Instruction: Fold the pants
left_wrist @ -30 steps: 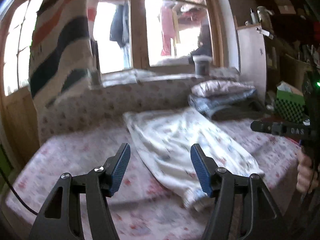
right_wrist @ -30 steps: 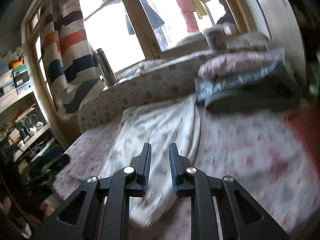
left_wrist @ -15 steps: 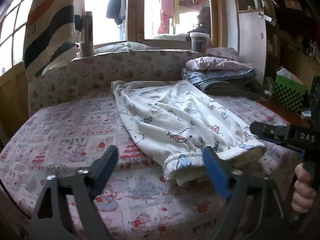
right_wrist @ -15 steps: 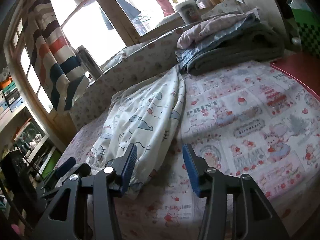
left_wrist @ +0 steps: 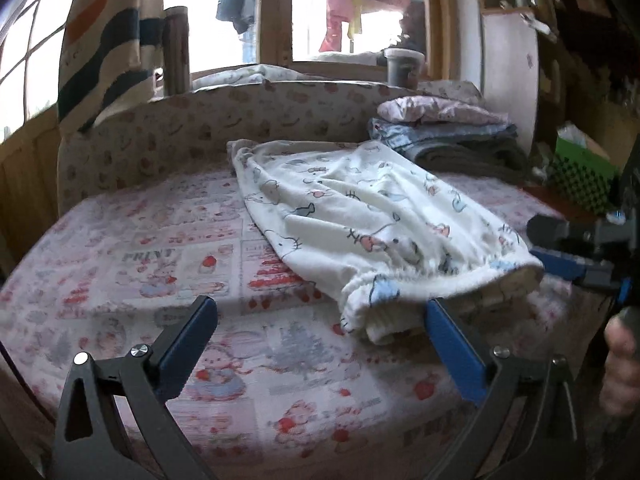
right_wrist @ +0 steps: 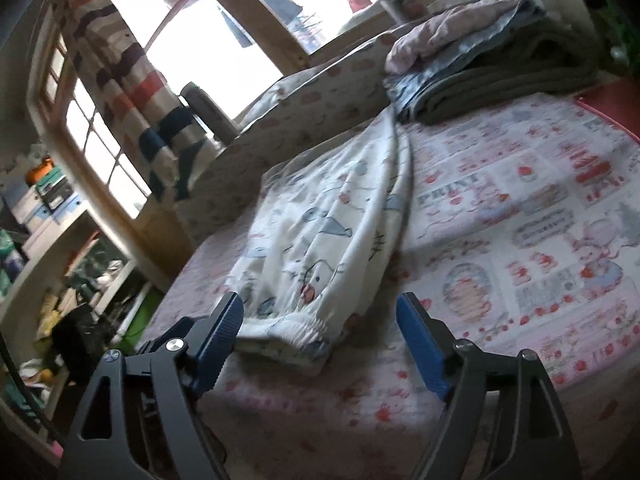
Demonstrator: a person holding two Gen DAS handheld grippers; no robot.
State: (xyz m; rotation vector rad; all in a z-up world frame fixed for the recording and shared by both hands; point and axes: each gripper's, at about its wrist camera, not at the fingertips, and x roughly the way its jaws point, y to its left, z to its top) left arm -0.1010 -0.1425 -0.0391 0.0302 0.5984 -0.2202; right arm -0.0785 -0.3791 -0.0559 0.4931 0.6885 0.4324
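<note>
White cartoon-print pants (left_wrist: 360, 220) lie folded lengthwise on the pink patterned table cover (left_wrist: 160, 260), with the elastic end (left_wrist: 400, 292) nearest me. My left gripper (left_wrist: 320, 344) is open and empty, just short of that end. My right gripper (right_wrist: 320, 328) is open and empty, with the same end of the pants (right_wrist: 304, 280) between and just beyond its fingertips. The right gripper also shows at the right edge of the left wrist view (left_wrist: 572, 252).
A stack of folded clothes (left_wrist: 452, 136) sits at the back right of the table, also in the right wrist view (right_wrist: 480, 68). A padded backrest (left_wrist: 200, 132), a striped curtain (left_wrist: 108, 40) and a window lie behind. Shelves (right_wrist: 48, 208) stand at left.
Both grippers came down toward the near end of the pants. The right gripper went from nearly shut to wide open, and the left opened wider.
</note>
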